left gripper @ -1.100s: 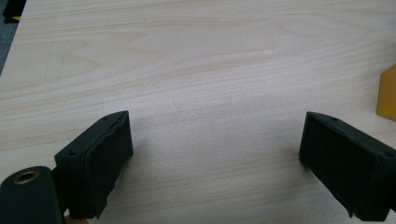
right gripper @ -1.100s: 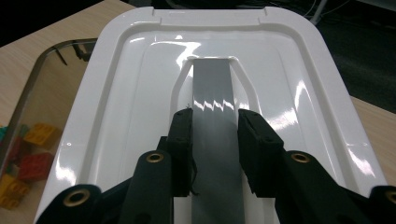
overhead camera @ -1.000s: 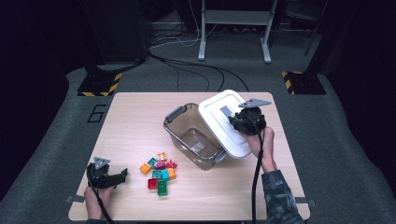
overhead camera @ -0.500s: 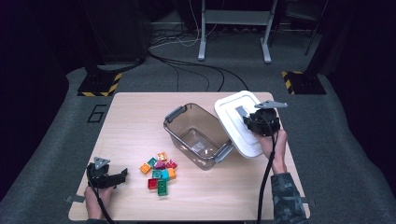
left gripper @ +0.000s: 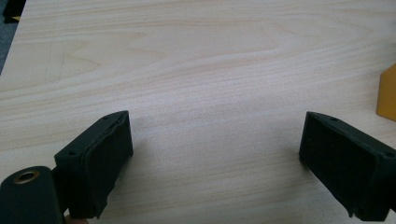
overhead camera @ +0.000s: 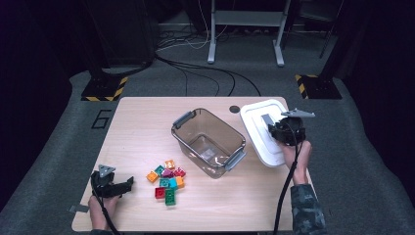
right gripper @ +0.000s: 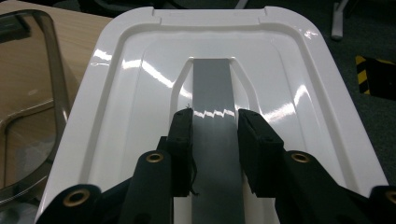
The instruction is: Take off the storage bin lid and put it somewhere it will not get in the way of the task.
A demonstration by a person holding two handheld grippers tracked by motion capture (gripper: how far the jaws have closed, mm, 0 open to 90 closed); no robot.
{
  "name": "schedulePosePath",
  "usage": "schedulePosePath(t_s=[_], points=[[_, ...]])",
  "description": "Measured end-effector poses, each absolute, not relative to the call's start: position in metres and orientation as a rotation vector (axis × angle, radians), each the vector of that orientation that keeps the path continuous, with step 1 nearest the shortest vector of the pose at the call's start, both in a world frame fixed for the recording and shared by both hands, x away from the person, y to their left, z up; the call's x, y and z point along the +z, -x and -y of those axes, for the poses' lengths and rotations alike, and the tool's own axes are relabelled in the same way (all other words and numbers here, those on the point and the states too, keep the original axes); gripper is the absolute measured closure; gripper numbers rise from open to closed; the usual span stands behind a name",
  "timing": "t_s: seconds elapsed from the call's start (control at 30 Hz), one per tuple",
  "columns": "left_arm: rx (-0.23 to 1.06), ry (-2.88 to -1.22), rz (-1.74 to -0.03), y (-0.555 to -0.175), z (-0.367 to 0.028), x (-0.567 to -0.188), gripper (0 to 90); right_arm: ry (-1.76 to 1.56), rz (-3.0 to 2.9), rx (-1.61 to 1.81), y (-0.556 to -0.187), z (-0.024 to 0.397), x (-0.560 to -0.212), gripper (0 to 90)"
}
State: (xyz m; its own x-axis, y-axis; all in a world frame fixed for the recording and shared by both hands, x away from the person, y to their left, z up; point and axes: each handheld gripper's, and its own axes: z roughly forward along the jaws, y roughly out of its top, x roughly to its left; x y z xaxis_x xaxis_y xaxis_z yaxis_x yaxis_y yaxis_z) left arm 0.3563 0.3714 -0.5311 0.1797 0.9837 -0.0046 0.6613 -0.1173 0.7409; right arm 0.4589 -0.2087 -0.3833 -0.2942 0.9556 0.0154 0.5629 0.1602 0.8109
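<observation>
My right gripper point(overhead camera: 280, 131) is shut on the grey handle strip point(right gripper: 212, 88) of a white plastic lid point(overhead camera: 257, 128), one jaw on each side of the strip point(right gripper: 214, 120). The lid point(right gripper: 126, 93) sits beside the right end of a clear smoky bin point(overhead camera: 182, 120), near the table's right edge; whether it rests on the table I cannot tell. The bin stands without a lid and with nothing inside. A heap of coloured bricks point(overhead camera: 167, 182) lies in front of the bin. My left gripper point(overhead camera: 128, 184) lies low at the front left, open point(left gripper: 215, 140) over bare wood, with an orange brick point(left gripper: 387, 93) just to its right.
The wooden table point(overhead camera: 137, 122) has a dark round hole point(overhead camera: 235, 108) at its back edge behind the lid. Grey carpet surrounds it, with cables point(overhead camera: 195, 68), a metal stand point(overhead camera: 244, 29) and yellow-black striped feet point(overhead camera: 103, 89) beyond.
The right gripper has carried the lid rightward and down, from over the bin's right end to beside it near the table's right edge. The left gripper has stayed still.
</observation>
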Motion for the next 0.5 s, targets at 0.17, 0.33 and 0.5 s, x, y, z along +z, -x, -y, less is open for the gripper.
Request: schedulePosePath(t_s=[0.17, 0.33, 0.5], points=[[0.680, -1.851, -1.546, -0.356, -0.371, -0.531, 9.2, -1.488, -1.903, 0.981, -0.461, 0.213, -0.393, 66.4], [0.680, -1.850, -1.546, -0.356, -0.371, -0.531, 9.2, -1.528, -1.882, 0.971, -0.463, 0.215, -0.404, 66.5], [0.681, -1.851, -1.546, -0.356, -0.371, -0.531, 9.2, -1.585, -1.879, 0.949, -0.468, 0.216, -0.422, 66.4]])
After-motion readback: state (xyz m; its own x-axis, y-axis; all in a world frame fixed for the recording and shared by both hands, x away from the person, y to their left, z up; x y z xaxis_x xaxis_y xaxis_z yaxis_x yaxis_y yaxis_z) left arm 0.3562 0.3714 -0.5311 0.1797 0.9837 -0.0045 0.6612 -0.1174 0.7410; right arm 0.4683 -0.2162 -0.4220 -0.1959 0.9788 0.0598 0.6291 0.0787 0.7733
